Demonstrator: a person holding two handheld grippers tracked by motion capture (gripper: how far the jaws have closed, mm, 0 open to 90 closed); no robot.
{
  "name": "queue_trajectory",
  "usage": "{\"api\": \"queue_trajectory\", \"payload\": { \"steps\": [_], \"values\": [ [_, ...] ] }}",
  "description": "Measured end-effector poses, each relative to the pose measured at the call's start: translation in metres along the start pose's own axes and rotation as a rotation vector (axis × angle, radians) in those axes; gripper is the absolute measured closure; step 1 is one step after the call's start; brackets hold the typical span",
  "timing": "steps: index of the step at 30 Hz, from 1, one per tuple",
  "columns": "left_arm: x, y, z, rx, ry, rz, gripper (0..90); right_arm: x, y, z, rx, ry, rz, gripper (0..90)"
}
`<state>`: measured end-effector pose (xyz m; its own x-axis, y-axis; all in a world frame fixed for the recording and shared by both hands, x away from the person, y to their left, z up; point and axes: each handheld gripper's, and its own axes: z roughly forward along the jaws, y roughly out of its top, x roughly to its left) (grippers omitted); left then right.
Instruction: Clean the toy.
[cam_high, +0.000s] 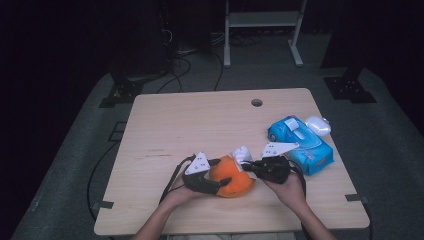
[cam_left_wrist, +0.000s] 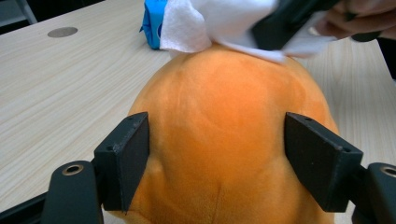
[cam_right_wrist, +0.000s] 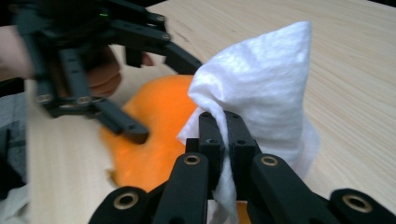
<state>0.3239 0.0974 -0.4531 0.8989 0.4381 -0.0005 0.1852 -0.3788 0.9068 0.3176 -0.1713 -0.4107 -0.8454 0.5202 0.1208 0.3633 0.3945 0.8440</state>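
Orange plush toy (cam_high: 231, 181) sits on the desk (cam_high: 200, 125) near its front edge, between the two hands. Left claw (cam_high: 216, 184) clamps the plush on both sides; in the left gripper view its two black pads press into the orange fabric at left and right, plush bulging between them. Right claw (cam_high: 249, 167) is squeezed together on a white wipe (cam_right_wrist: 261, 88); in the right gripper view the jaws meet with the wipe pinched between them, the rest standing up above the jaws in a crumpled peak. The wipe touches the top of the plush, on the side away from the left claw. In the high view the wipe (cam_high: 241, 153) shows as a small white bunch just behind the plush. Blue wipe pack (cam_high: 300, 141) lies to the right of the plush, near but apart, white flap on top. A white rounded thing (cam_high: 318, 125) sits just behind the pack, touching or nearly so. Round hole (cam_high: 257, 102) in the desk is well behind the plush.
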Motion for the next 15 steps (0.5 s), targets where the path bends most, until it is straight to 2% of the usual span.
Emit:
{"api": "queue_trajectory", "payload": {
  "steps": [6, 15],
  "values": [
    [0.002, -0.001, 0.000, -0.005, -0.001, -0.016, 24.9, 0.027, -0.003, -0.016, 0.028, 0.067, -0.061, 86.8],
    [0.003, -0.001, 0.000, -0.007, -0.002, -0.020, 24.9, 0.063, 0.006, -0.047, -0.026, 0.140, -0.107, 86.7]
  ]
}}
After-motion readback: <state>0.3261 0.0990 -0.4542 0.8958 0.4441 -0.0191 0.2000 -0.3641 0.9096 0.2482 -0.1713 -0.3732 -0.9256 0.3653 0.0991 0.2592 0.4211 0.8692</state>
